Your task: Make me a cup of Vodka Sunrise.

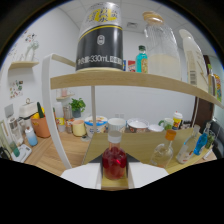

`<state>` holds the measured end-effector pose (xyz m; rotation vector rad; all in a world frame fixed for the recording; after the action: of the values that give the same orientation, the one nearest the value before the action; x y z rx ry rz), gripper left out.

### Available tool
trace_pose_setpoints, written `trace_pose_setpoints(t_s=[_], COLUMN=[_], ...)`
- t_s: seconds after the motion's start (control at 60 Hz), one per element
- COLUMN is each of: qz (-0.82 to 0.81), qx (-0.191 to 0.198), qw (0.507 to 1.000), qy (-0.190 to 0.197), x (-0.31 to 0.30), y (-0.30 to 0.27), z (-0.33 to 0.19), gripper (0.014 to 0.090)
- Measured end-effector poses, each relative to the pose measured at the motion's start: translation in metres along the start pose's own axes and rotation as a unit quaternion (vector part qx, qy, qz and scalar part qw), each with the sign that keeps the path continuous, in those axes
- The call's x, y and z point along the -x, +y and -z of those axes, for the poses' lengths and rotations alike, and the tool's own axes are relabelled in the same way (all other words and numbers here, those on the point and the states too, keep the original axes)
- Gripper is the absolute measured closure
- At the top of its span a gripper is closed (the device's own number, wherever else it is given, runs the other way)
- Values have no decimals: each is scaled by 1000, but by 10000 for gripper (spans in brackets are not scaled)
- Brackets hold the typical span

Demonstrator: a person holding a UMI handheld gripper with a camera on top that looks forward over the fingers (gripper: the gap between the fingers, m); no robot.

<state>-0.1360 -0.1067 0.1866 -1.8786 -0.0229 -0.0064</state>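
A small clear bottle of red liquid [114,164] with a white cap stands upright between my fingers. My gripper [114,176] is shut on it, and both white fingers [82,176] press against its sides. The bottle's base is hidden below the fingers. Beyond the fingers, a wooden counter [145,142] runs along the wall. To the right on it stand a clear bottle with an orange cap [165,150] and a blue bottle [201,142].
A wooden shelf [125,80] hangs overhead, carrying a black 330 mL can [100,37], a small teal bottle [142,60], a tall glass jar [162,47] and a white bottle [192,57]. Several cups [95,125], a potted plant [76,106] and an orange jug [41,125] line the back.
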Motion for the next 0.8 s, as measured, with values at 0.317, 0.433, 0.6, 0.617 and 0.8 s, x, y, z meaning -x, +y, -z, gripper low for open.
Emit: trace_pose_setpoints(t_s=[0.317, 0.433, 0.6, 0.617, 0.8], qz=[23, 7, -35, -39, -143], qx=[-16, -20, 0, 2, 30], qw=[999, 999, 999, 999, 989], qy=[-30, -30, -25, -26, -22], x=[-1, -16, -47, -49, -80], y=[-8, -5, 28, 32, 66], z=[36, 63, 92, 93, 99], gripper=[705, 704, 703, 705, 704])
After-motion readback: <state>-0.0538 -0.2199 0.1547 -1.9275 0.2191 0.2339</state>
